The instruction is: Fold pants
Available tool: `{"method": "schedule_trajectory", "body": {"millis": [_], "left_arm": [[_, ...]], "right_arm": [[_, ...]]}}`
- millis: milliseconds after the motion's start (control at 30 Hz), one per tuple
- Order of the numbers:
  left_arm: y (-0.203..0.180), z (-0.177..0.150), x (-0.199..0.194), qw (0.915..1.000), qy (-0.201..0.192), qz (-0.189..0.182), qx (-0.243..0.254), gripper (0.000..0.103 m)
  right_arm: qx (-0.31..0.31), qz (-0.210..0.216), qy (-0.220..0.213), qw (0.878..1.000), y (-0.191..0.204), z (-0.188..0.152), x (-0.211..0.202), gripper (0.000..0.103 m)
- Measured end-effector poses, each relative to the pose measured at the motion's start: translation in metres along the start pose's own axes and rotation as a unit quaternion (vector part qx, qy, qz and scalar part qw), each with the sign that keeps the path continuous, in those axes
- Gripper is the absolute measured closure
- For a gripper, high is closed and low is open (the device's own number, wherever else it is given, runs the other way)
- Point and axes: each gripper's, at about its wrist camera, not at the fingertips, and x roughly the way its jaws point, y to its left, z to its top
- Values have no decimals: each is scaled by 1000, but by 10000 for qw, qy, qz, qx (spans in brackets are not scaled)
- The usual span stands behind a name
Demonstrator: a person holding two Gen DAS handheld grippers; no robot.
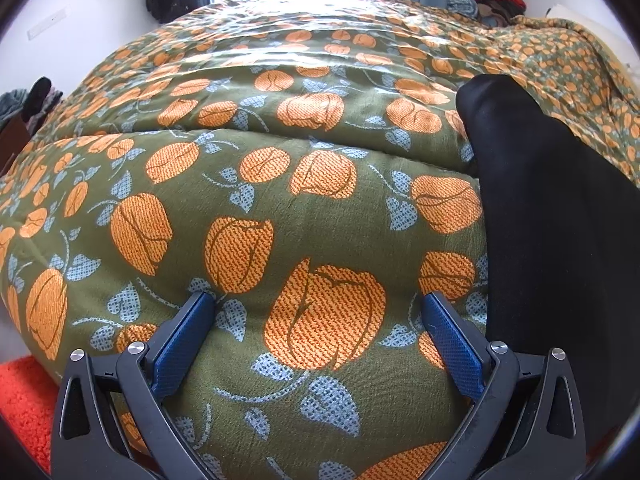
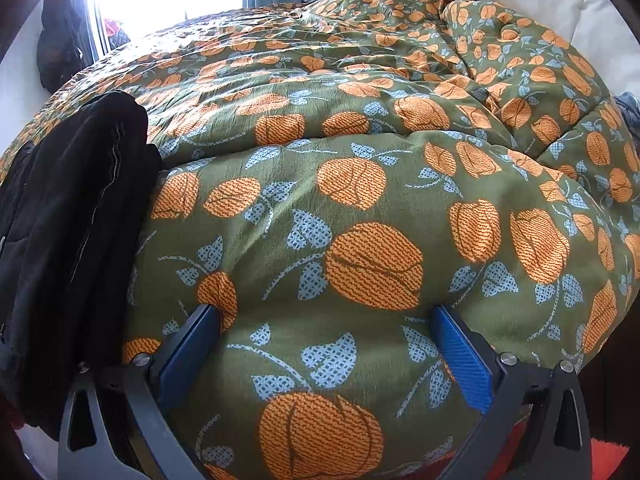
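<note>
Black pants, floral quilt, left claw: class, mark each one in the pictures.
black pants (image 2: 76,208): right wrist view, on the bunched cloth beside a seam.
floral quilt (image 1: 248,176): left wrist view, on its green ground between orange flowers.
left claw (image 1: 318,300): left wrist view, midway between its blue fingertips.

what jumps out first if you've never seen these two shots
The green quilt printed with big orange fruits fills both views. Black pants lie bunched on it between the two cameras. The left gripper and right gripper hang open and empty above the quilt.
</note>
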Motion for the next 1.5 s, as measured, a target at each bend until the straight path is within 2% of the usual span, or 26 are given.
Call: {"method": "schedule_trajectory", "body": {"millis": [167,267,300,333,367,400,433,467,500,533,600,667,767,800,833,867,900,933,967,1000,1067,1133,1267,1400,1467,1500], "left_arm": [[0,1,-1,10000,29,-6,5,1],[1,10,-15,9995,286,-43,86,4],[4,13,-27,9994,227,-270,-41,8],[9,16,-40,9969,76,-753,-221,8],[12,20,-50,9906,-35,-1314,-378,8],[11,25,-53,9826,9,-1798,-459,8],[6,30,-49,9752,240,-2153,-451,8],[-3,34,-42,9684,542,-2405,-368,8],[-14,36,-34,9628,832,-2562,-219,13],[-25,36,-28,9600,998,-2616,-49,15],[-47,34,-19,9554,1240,-2656,358,17],[-61,32,-12,9532,1365,-2622,634,17],[-68,34,-8,9480,1520,-2731,593,17],[-69,36,-8,9455,1567,-2798,560,26],[-70,36,-8,9446,1604,-2809,555,30],[-72,38,-11,9456,1587,-2779,586,44],[-72,39,-15,9449,1544,-2822,609,62],[-72,41,-21,9452,1477,-2845,624,69],[-73,43,-29,9459,1408,-2849,659,80],[-74,47,-37,9468,1311,-2849,719,84],[-78,59,-59,9457,1044,-2962,834,85],[-85,76,-81,9400,755,-3204,901,85],[-96,128,-110,9422,90,-3202,988,85],[-95,185,-106,9529,-587,-2783,1056,85],[-95,202,-84,9619,-676,-2375,1170,84],[-96,206,-65,9679,-592,-2148,1161,81]], "right_arm": [[11,84,-30,10000,-3,-2,-3,0],[123,152,-48,9998,-10,7,-20,1],[291,260,-203,9990,-16,12,-34,2],[483,563,-440,9963,-21,16,-50,2],[689,1110,-631,9894,-27,20,-65,2],[911,1916,-662,9750,-31,24,-73,2],[1155,2844,-494,9505,-33,28,-72,2],[1387,3660,-179,9201,-31,31,-66,3],[1513,4120,189,8983,-24,34,-57,4],[1480,4237,566,8918,-14,35,-47,5],[1167,4081,1045,8994,6,36,-28,13],[908,4106,1567,8936,24,32,-6,30],[776,4043,1874,8919,38,29,9,30],[730,4043,1943,8907,40,29,11,30],[682,4039,2011,8898,43,30,13,33],[618,4050,2062,8886,45,30,12,36],[542,4075,2076,8877,45,31,11,45],[478,4135,2046,8859,47,33,7,55],[393,4147,1963,8877,47,37,2,61],[297,4135,1878,8904,50,40,-4,63],[204,4170,1692,8928,55,48,-19,70],[188,4385,1444,8868,61,63,-35,72],[-181,4637,853,8817,89,109,-68,73],[-397,4638,175,8849,109,171,-76,73],[-434,4473,-17,8933,114,196,-61,73],[-473,4358,-33,8988,118,205,-50,73]]}}
